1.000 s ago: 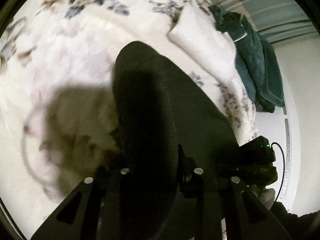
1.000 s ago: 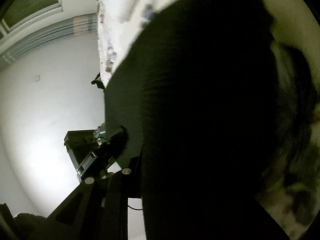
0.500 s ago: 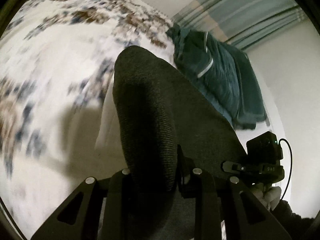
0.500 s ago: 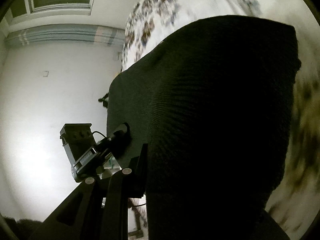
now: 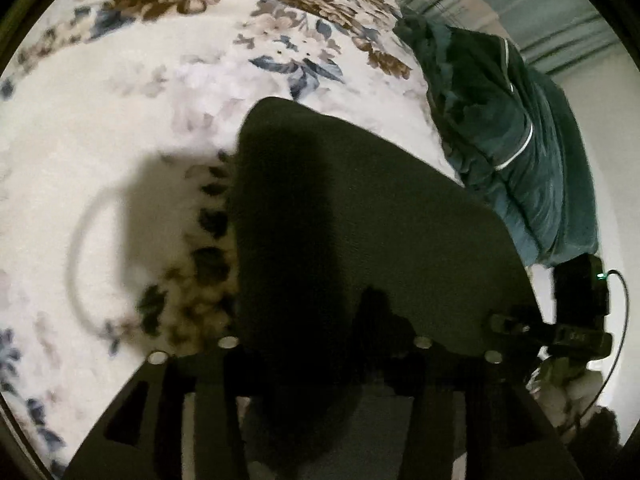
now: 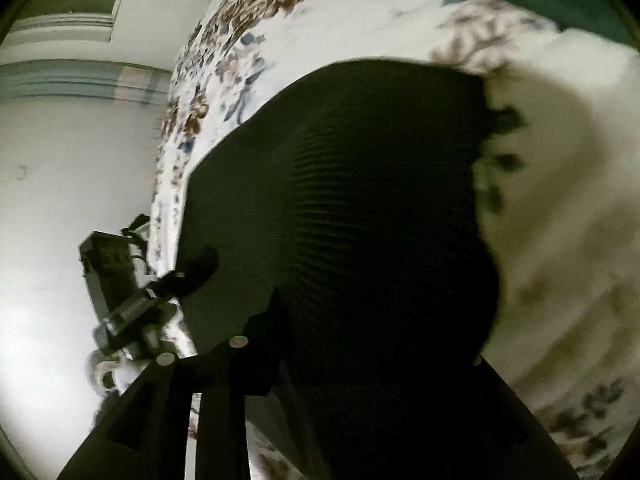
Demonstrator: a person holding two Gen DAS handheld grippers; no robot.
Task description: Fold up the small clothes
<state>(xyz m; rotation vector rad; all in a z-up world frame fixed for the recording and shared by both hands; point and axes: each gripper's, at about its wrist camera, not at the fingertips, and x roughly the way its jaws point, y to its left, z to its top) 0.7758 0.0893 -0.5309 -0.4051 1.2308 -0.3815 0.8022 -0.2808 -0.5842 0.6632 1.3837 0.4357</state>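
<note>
A dark ribbed knit garment point(image 5: 360, 220) hangs stretched between my two grippers above a white floral bed cover point(image 5: 140, 100). My left gripper point(image 5: 324, 344) is shut on one edge of it; the cloth drapes over the fingers and hides the tips. My right gripper point(image 6: 360, 360) is shut on the other edge of the garment point(image 6: 360, 200), which fills most of that view. The right gripper's body point(image 5: 576, 312) shows at the far right of the left wrist view, and the left gripper's body point(image 6: 128, 300) shows at the left of the right wrist view.
A dark teal garment point(image 5: 512, 152) lies heaped at the bed's far right edge, in front of striped curtains point(image 5: 560, 8). A white wall point(image 6: 60, 220) lies beyond the bed's edge. The garment throws a shadow on the cover point(image 5: 160, 220).
Both grippers have swung with the dark garment across the bed. The teal heap has shifted right in the left wrist view, and the floral cover fills more of both views.
</note>
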